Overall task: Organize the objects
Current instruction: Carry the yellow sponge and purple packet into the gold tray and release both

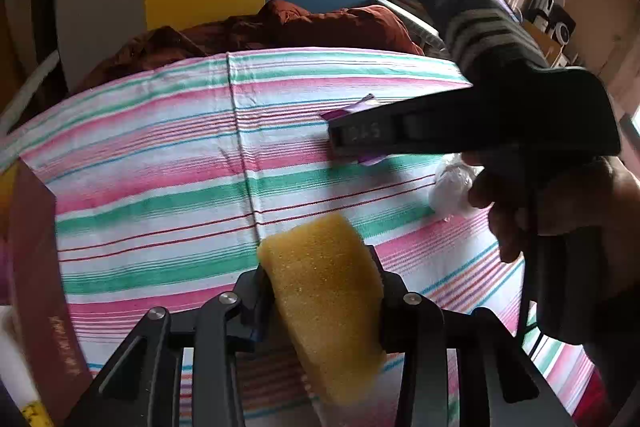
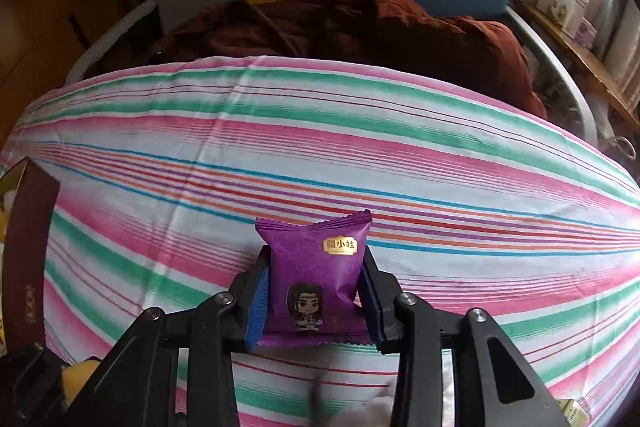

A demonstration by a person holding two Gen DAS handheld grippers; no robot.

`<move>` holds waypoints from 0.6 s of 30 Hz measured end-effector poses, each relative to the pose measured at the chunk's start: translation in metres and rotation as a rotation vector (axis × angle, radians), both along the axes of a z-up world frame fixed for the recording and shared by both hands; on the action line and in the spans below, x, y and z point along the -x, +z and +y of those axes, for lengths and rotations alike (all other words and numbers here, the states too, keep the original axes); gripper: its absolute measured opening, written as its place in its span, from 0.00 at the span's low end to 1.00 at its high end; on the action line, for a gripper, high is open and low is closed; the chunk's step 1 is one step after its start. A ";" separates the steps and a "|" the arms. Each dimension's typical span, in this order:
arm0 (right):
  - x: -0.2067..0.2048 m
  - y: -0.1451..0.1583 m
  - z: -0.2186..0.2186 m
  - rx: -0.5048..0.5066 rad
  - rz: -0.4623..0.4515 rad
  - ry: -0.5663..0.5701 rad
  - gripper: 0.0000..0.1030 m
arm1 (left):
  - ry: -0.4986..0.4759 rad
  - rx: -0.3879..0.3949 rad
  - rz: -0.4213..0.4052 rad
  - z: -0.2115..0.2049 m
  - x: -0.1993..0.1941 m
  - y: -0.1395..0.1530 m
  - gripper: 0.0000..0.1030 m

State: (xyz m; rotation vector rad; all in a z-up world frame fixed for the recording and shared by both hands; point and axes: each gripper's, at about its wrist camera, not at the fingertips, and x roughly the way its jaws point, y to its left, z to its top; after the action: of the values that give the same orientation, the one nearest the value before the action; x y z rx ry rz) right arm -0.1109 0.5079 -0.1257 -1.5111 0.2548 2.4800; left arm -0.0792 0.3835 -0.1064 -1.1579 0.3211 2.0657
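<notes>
In the left wrist view my left gripper (image 1: 320, 263) is shut on a yellow sponge (image 1: 332, 311), which stands tilted between the pads above the striped cloth (image 1: 160, 187). In the right wrist view my right gripper (image 2: 316, 259) is shut on a purple snack packet (image 2: 308, 239) with a cartoon figure on it, gripped by both sides and held upright over the cloth (image 2: 400, 155). The left wrist view also shows the right gripper (image 1: 344, 137) from the side at the right, with a corner of the purple packet (image 1: 356, 109) peeking out behind it and a hand (image 1: 560, 211) on its handle.
A dark red box (image 1: 36, 267) stands at the cloth's left edge, also seen in the right wrist view as the dark red box (image 2: 28, 247). A white crumpled wad (image 1: 452, 191) lies under the right gripper. A rust-brown blanket (image 2: 360, 31) lies bunched beyond the cloth's far edge.
</notes>
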 end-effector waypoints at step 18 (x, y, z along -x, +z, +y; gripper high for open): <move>0.003 0.001 -0.057 -0.022 0.009 0.097 0.38 | 0.095 -0.083 0.242 -0.089 -0.033 0.104 0.41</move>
State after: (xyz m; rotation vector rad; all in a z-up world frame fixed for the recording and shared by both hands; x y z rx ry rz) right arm -0.1139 0.4505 -0.1247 -1.5387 0.1592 2.5558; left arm -0.0458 0.2947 -0.0027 -0.8900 0.2969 2.2858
